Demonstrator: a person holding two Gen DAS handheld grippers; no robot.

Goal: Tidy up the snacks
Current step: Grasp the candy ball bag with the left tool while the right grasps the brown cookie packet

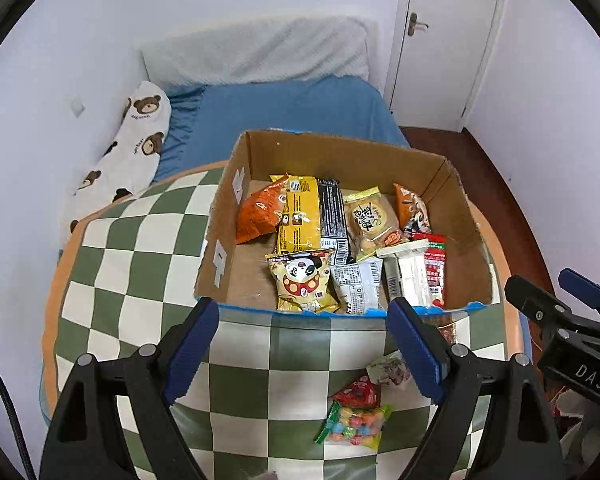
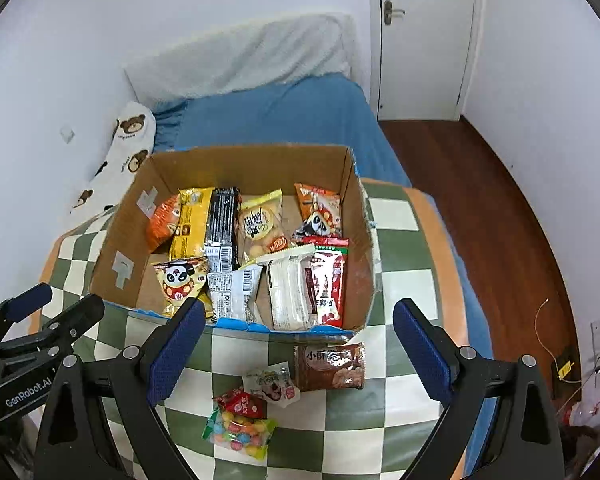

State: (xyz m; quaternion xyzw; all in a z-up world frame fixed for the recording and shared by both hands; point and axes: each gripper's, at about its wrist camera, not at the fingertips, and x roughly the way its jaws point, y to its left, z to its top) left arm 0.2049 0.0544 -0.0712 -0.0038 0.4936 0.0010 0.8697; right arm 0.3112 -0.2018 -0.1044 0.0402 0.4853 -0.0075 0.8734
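An open cardboard box (image 1: 340, 152) (image 2: 240, 160) sits on a green-and-white checkered cushion (image 1: 140, 248) (image 2: 396, 248) and holds several snack packets. In front of the box, on the cushion, lie a bag of coloured candy balls (image 1: 356, 424) (image 2: 240, 432), a red packet (image 1: 358, 392) (image 2: 242, 400), a small white packet (image 1: 388, 370) (image 2: 272, 382) and a brown packet (image 2: 330, 366). My left gripper (image 1: 304, 344) (image 2: 56, 306) hovers open above them, holding nothing. Beside it on the right, my right gripper (image 2: 298, 348) (image 1: 556, 290) also hangs open with nothing in it.
The cushion lies on a bed with a blue sheet (image 1: 292, 108) (image 2: 284, 116). A bear-print pillow (image 1: 136, 144) rests against the left wall. A white door (image 2: 420, 40) and wooden floor (image 2: 500, 220) are to the right, with a thin wire (image 2: 540, 328) on the floor.
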